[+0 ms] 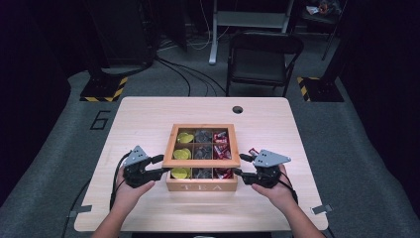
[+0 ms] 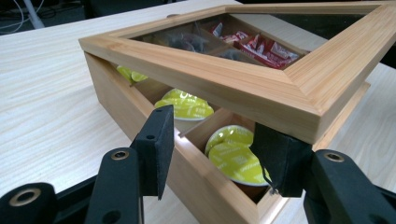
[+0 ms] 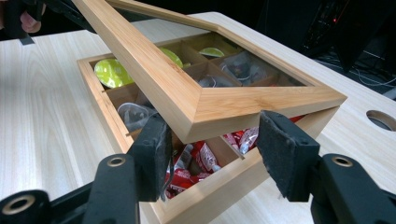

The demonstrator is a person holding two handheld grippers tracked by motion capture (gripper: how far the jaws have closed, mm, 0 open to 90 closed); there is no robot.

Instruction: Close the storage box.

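Observation:
A wooden tea box (image 1: 201, 187) marked TEA stands mid-table, its glass-windowed lid (image 1: 168, 148) lifted a little at the front. Yellow-green capsules (image 2: 233, 151) fill its left column, grey bags (image 3: 133, 114) the middle and red packets (image 3: 196, 161) the right. My left gripper (image 1: 161, 165) (image 2: 217, 154) is open at the front left corner. One finger stands outside the box wall, the other just under the lid's corner (image 2: 303, 116). My right gripper (image 1: 239, 164) (image 3: 219, 149) is shut on the lid's front right corner (image 3: 261, 105), a pad on each side of it.
A red packet (image 1: 253, 151) lies on the table (image 1: 148, 111) just right of the box. A round cable hole (image 1: 237, 109) sits near the far edge. Beyond the table stand a black folding chair (image 1: 262, 54), floor cables and two hazard-striped stand bases (image 1: 104, 89).

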